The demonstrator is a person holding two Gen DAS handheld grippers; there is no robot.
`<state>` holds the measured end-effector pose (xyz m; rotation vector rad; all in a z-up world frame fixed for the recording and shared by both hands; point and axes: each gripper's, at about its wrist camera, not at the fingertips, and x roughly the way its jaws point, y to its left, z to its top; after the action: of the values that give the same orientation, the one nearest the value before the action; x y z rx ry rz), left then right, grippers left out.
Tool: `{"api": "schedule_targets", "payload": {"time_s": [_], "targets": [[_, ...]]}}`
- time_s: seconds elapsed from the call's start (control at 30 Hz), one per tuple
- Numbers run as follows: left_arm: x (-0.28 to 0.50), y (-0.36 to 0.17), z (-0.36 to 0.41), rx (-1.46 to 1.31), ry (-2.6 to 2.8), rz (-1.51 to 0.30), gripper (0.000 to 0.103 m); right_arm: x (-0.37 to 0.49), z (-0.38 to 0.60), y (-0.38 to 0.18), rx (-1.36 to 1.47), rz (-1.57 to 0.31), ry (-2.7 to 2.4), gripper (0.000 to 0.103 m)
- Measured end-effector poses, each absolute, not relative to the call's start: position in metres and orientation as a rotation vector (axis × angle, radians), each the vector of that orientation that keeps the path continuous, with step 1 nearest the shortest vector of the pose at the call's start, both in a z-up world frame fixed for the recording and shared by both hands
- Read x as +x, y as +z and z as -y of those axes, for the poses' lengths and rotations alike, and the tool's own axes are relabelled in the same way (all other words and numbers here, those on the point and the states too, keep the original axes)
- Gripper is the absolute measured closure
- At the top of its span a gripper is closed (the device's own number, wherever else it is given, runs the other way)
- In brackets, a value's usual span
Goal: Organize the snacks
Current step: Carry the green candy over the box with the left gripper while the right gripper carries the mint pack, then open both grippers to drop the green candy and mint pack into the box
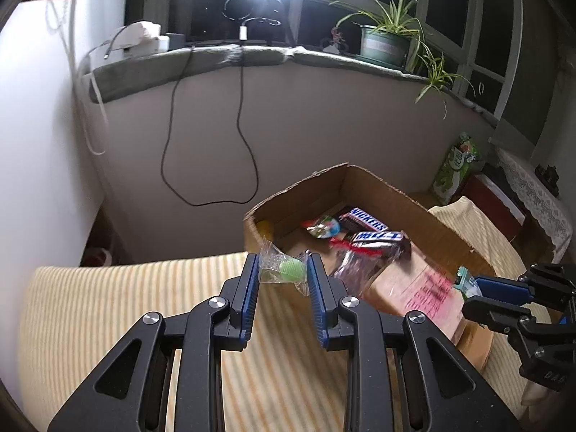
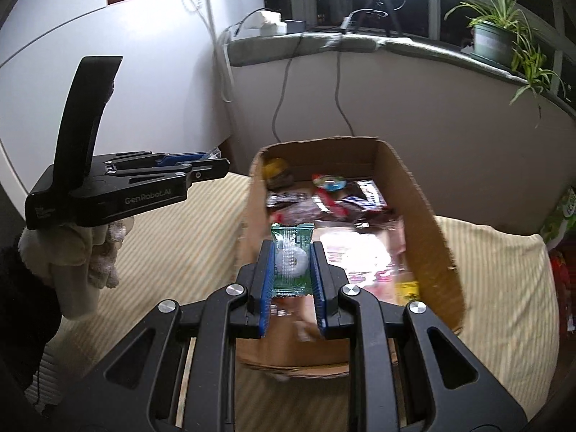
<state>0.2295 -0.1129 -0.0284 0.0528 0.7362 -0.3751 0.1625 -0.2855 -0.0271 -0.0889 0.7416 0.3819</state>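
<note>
— While both grippers carry a snack, which one sits closer to the open brown cardboard box (image 2: 437, 237)?

— The right gripper (image 2: 291, 270), by the look of it. In the right wrist view its blue pads are clamped on a flat green foil packet with a pale round sweet inside (image 2: 292, 257), and that packet already shows over the box's near wall, at the centre of the frame. The box's interior, with the Snickers bars (image 1: 374, 228) and other wrappers, runs away towards the upper middle of the frame.

— And the left gripper (image 1: 282, 270)?

— It grips a clear plastic wrapper with a green sweet (image 1: 284, 268). In the left wrist view the box lies up and to the right of its fingertips, with its near left corner just behind the wrapper; striped yellow cloth (image 1: 126, 288) fills the lower left.

— So the box's long axis?

— Roughly along the way the right gripper points, slanting to the right from the left gripper. The left probably has to come further across to the right before a drop would land inside.
</note>
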Motion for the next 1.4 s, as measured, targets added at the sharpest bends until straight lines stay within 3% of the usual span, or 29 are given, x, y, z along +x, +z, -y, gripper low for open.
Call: {"api": "schedule_targets", "payload": {"time_s": [0.83, 1.23, 1.33, 1.4], "targets": [[0.255, -0.034, 0.163, 0.098, -0.415, -0.747, 0.077, 0.190, 0.326, -0.045, -0.082, -0.771, 0.321, 0.083], [0.253, -0.034, 0.164, 0.106, -0.410, -0.749, 0.074, 0.192, 0.326, -0.047, -0.081, -0.779, 0.308, 0.077], [0.253, -0.033, 0.165, 0.109, -0.410, -0.743, 0.052, 0.191, 0.325, -0.047, -0.086, -0.778, 0.305, 0.062], [0.252, -0.032, 0.166, 0.114, -0.409, -0.740, 0.050, 0.190, 0.324, -0.047, -0.089, -0.772, 0.307, 0.049]]}}
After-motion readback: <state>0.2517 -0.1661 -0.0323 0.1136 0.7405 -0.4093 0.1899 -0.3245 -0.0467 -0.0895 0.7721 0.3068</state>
